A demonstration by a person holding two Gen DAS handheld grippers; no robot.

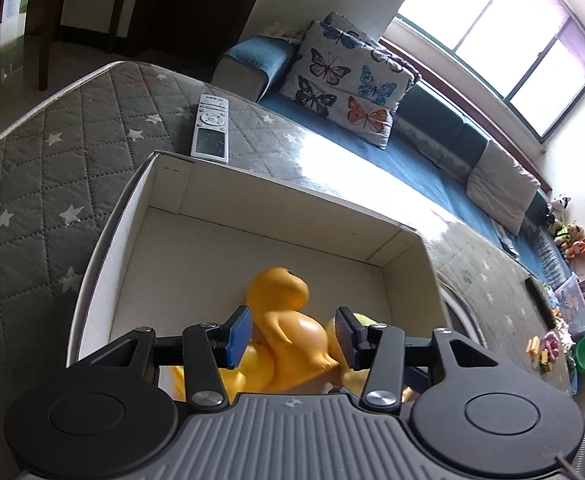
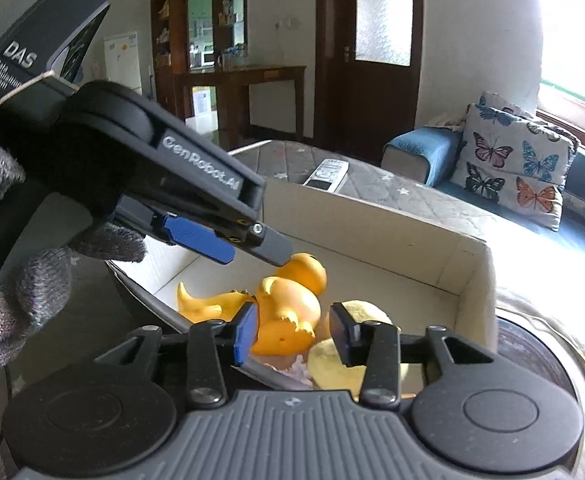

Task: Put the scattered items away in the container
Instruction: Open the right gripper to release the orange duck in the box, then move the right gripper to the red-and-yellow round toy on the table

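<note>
A living room with a blue sofa under a bright window; in front of it a quilted grey star-print mattress [image 1: 52,152] carries the cardboard box [image 1: 276,188] that serves as landmark.

Left wrist view: the left tool [image 1: 292,338] hangs over the box's near side, its blue pads apart and clear of everything. Below them, inside the box, lies an orange rubber duck [image 1: 292,320], with something pale yellow just beside it. Beyond the box's far wall, outside it on the mattress, lies a remote control [image 1: 210,128], not yet tidied. Going for it by stretching across the box could knock the light, thin wall and shove the box along the soft quilting.

Right wrist view: the right tool [image 2: 294,334] is also over the box, jaws apart with nothing between them. In the box under it are the duck, a second orange toy [image 2: 208,304] to its left, and a yellow plush [image 2: 348,356] at the near edge. The left tool crosses above the box's left side, held by a grey-gloved hand [image 2: 8,320]. The two tools are close; moving together they could collide. The plush, by the near rim, might be dragged out by a rising pad.
</note>
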